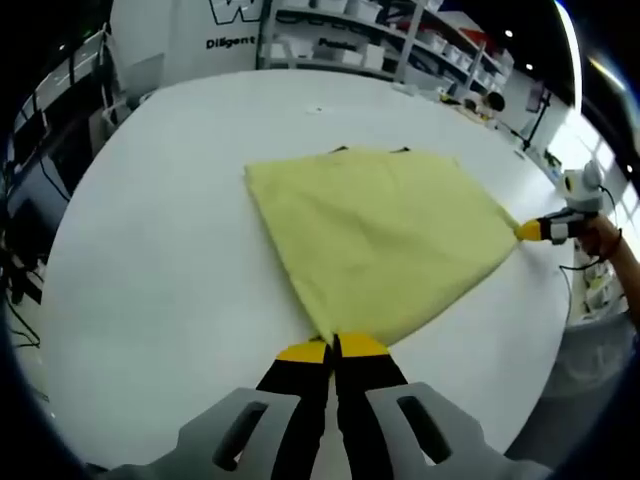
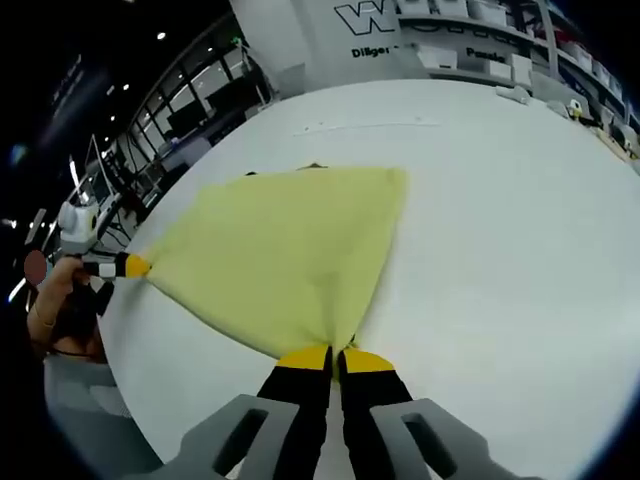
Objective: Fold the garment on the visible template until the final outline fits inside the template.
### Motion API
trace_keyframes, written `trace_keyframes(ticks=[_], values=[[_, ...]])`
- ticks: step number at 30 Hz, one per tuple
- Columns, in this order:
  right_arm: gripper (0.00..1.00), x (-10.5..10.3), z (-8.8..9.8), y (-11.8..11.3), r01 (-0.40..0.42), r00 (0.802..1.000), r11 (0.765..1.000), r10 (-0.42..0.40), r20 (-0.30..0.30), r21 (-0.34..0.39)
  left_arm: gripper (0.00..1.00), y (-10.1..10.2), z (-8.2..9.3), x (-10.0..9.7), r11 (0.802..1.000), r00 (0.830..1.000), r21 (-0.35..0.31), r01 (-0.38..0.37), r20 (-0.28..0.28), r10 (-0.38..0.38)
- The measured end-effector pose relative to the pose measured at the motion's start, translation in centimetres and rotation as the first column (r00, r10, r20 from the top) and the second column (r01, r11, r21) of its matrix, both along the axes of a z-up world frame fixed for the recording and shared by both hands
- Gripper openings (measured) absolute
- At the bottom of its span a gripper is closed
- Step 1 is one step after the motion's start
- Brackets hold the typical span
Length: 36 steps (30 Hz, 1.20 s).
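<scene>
Left gripper view, from left to right: a white round counter (image 1: 150,250) carries a yellow garment (image 1: 380,240) spread flat near its middle; small dark marks, perhaps the template (image 1: 340,150), peek out at the garment's far edge, too little to judge the outline. At bottom centre the left claw (image 1: 333,348) has its yellow-tipped jaws pressed together on the near corner of the garment, and at the far right the right claw (image 1: 530,231) pinches the opposite corner, held by a person's hand (image 1: 605,238). Shelves (image 1: 400,40) stand beyond the counter. Right gripper view, from left to right: the left claw (image 2: 135,266) grips the far-left corner beside a hand (image 2: 50,310), the garment (image 2: 290,250) fans out between the two holds, and the right claw (image 2: 335,356) is closed on the near corner at bottom centre; bare counter (image 2: 500,220) lies to the right. The cloth appears light, thin and limp: it sags into soft creases toward each pinch and would slide easily on the smooth top. Corners and hems seem the soundest holds, since a grip mid-panel would likely bunch the layers and spoil a clean fold line.
</scene>
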State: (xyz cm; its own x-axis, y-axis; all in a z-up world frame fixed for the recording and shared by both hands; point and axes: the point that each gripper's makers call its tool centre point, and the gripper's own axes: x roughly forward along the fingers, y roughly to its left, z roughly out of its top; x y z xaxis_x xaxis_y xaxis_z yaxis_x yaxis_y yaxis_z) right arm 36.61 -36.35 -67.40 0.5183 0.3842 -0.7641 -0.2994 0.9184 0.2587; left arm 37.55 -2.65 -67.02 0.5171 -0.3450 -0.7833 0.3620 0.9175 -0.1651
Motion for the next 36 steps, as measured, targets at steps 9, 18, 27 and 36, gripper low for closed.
trace_keyframes(ticks=[9, 18, 27, 36], values=[[0.00, -1.2, 0.1, 0.5, -0.042, 0.999, 0.999, 0.042, -0.002, -0.015, 0.03, 0.5, -0.1, -1.6, 1.000, 1.000, 0.005, 0.020, -0.001, -0.020], [0.00, -1.8, 0.3, 0.7, -0.053, 0.999, 0.999, 0.053, -0.001, 0.007, 0.03, 0.9, -0.3, -2.6, 0.998, 0.999, 0.021, 0.051, -0.018, -0.050], [0.00, -2.0, -0.1, 0.8, -0.049, 0.999, 0.999, 0.049, -0.013, 0.003, 0.03, 1.0, -0.5, -2.9, 1.000, 0.999, 0.011, 0.029, -0.019, -0.029], [0.13, -1.7, 0.1, -0.3, -0.006, 1.000, 0.999, 0.006, 0.007, -0.041, 0.17, 1.1, 0.0, -2.7, 1.000, 1.000, -0.004, -0.010, -0.001, 0.010]])
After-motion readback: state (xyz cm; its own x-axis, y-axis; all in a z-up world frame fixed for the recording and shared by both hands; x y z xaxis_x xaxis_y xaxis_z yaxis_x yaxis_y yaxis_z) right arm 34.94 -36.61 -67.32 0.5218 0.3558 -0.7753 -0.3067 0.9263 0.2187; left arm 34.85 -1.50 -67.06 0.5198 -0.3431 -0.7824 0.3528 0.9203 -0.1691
